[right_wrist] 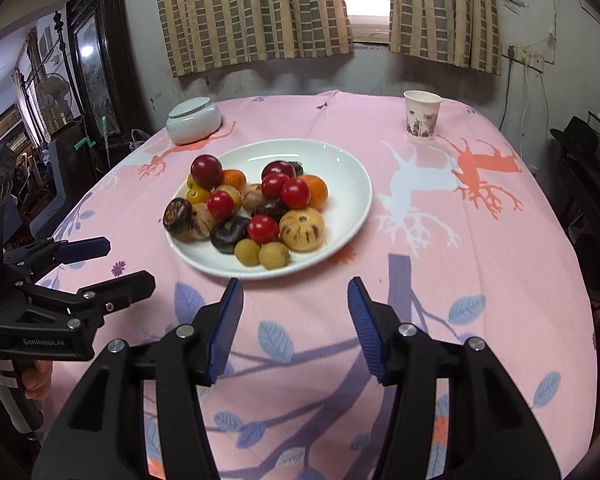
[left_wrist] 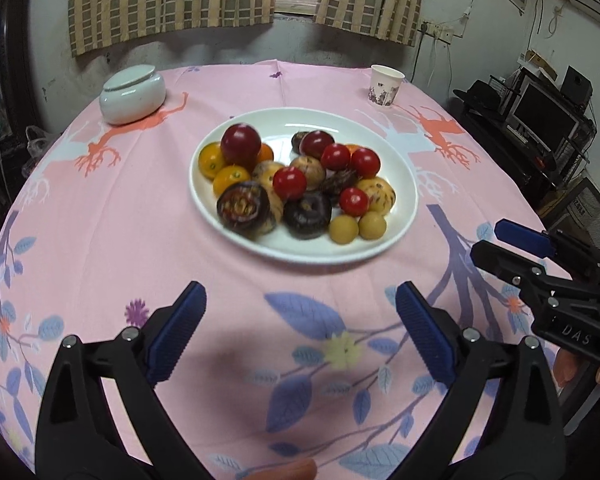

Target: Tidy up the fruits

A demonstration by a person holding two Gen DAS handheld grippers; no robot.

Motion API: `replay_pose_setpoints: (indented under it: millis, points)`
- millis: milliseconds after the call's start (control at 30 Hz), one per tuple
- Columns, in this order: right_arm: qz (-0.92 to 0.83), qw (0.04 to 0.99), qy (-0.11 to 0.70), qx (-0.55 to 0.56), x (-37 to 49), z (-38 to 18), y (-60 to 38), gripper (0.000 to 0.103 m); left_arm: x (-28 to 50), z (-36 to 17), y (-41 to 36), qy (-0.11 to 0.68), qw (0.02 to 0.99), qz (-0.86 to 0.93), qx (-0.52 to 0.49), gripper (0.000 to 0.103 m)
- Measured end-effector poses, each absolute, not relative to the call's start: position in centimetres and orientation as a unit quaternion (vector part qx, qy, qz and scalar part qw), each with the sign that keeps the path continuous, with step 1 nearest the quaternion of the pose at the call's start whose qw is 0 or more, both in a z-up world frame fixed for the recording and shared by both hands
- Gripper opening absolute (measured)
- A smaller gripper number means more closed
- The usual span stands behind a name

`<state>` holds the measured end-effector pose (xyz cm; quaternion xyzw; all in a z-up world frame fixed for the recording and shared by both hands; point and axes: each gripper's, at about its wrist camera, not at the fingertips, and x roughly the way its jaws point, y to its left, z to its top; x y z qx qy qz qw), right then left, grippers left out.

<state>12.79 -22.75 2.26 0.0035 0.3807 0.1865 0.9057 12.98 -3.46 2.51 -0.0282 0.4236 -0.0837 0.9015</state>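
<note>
A white plate point(left_wrist: 300, 254) point(right_wrist: 340, 164) sits mid-table, heaped with mixed fruit: red cherry tomatoes point(left_wrist: 289, 183) point(right_wrist: 295, 193), a dark red plum point(left_wrist: 241, 143) point(right_wrist: 206, 171), small oranges point(left_wrist: 211, 159), dark purple fruits point(left_wrist: 307, 216) point(right_wrist: 230, 234) and two yellow-brown longans point(left_wrist: 343, 229) point(right_wrist: 274, 255). My left gripper point(left_wrist: 300, 296) hovers open and empty over the cloth, short of the plate's near rim; in the right wrist view it shows at the left point(right_wrist: 124, 262). My right gripper point(right_wrist: 295, 286) is also open and empty just before the plate, and it appears at the right point(left_wrist: 496, 240) in the left wrist view.
A pink patterned tablecloth point(left_wrist: 140, 240) covers the round table. A white lidded jar point(left_wrist: 134, 94) point(right_wrist: 194, 120) stands at the back left, a paper cup point(left_wrist: 385, 84) point(right_wrist: 422, 116) at the back right. A monitor and shelves point(left_wrist: 540, 116) stand beyond the table's right edge.
</note>
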Motion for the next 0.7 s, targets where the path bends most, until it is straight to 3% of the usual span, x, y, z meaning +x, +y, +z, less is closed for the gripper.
replay_pose_setpoints:
  millis: [700]
  points:
    - [0.214,0.898,0.383,-0.017,9.1,1.6,-20.6,0.055,8.6,2.5,-3.2,0.4,0.915,-0.052,0.005,0.101]
